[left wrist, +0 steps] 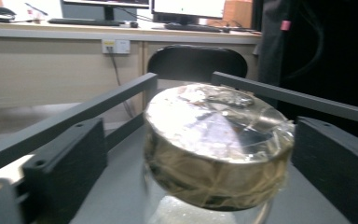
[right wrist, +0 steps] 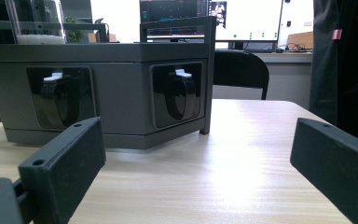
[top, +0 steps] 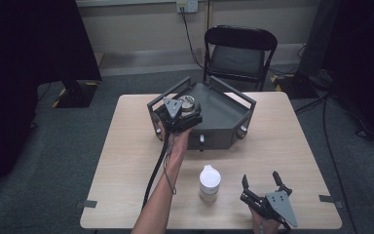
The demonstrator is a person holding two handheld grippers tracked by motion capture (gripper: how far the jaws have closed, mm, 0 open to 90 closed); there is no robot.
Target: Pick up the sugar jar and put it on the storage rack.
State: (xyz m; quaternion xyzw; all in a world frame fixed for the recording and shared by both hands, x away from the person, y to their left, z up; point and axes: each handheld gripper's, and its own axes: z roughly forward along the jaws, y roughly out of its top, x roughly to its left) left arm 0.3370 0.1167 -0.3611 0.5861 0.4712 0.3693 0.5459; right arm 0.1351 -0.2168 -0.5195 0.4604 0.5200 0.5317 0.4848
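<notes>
A squat round container, wrapped in crinkled clear film and glinting under the light, sits on the flat top of a dark grey angular box at the far middle of a pale wood-grain table; the left gripper hovers over it with jaws spread wide and clear of its sides. The left gripper view shows the wrinkled film close up, while the right gripper view shows the box's front face with two black recessed handles. The right gripper rests at the near right edge, jaws apart and empty, beside a white lidded cup, with a black folding chair beyond the table.
</notes>
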